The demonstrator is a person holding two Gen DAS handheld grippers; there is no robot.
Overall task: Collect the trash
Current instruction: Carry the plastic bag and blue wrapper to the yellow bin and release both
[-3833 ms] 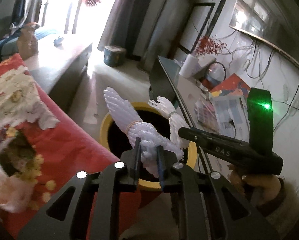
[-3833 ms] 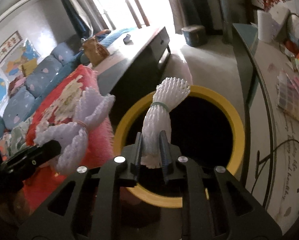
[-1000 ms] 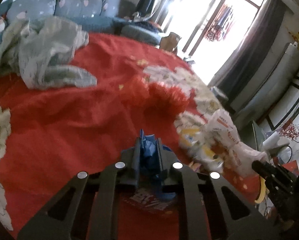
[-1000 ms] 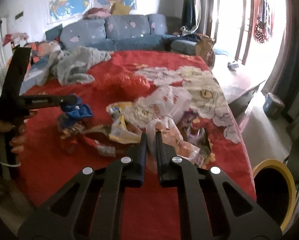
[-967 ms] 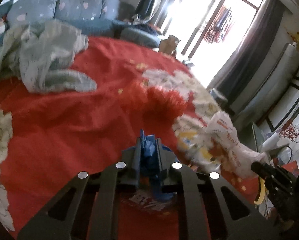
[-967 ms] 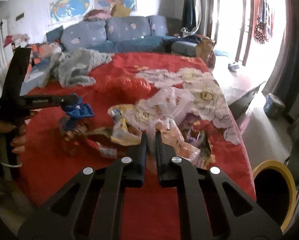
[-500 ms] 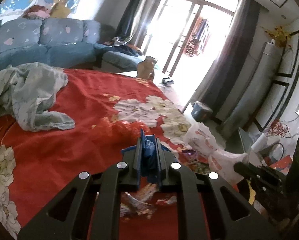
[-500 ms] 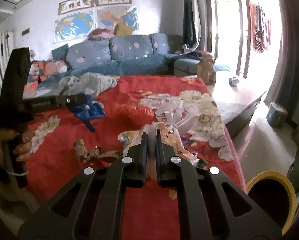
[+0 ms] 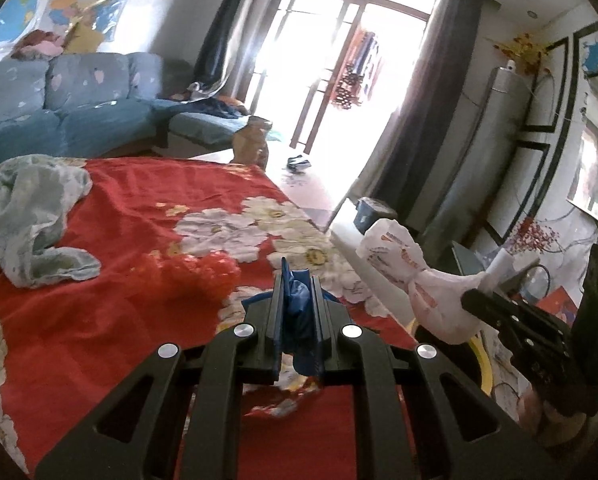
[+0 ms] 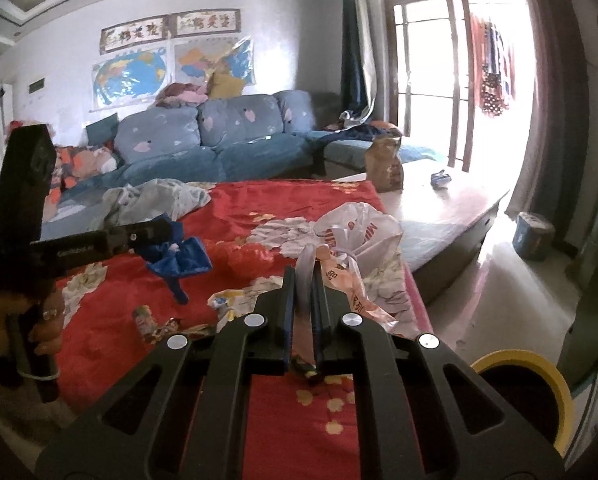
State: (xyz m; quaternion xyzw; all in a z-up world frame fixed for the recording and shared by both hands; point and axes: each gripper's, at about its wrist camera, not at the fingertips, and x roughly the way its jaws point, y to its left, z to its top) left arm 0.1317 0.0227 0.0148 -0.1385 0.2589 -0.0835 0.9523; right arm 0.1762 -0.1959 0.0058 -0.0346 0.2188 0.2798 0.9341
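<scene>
Holding two items — left gripper (image 9: 295, 300) fingers clamp one blue wrapper (image 10: 179, 258) | right gripper (image 10: 303, 292) fingers clamp one white plastic bag (image 10: 359, 232)

Bed (image 10: 291, 432): crumpled cloth (image 10: 155, 200) at far left corner; loose wrappers (image 10: 223, 308) mid-bed.
Wrapper (image 10: 179, 258) above bed, left of bag (image 10: 355, 240), held between left gripper (image 9: 296, 300) fingers.
Bag above bed's right edge, in right gripper (image 10: 305, 284).
Bin (image 10: 527, 396) on floor, off bed's near right corner.
Sofa (image 10: 219, 144) behind bed's far edge.
</scene>
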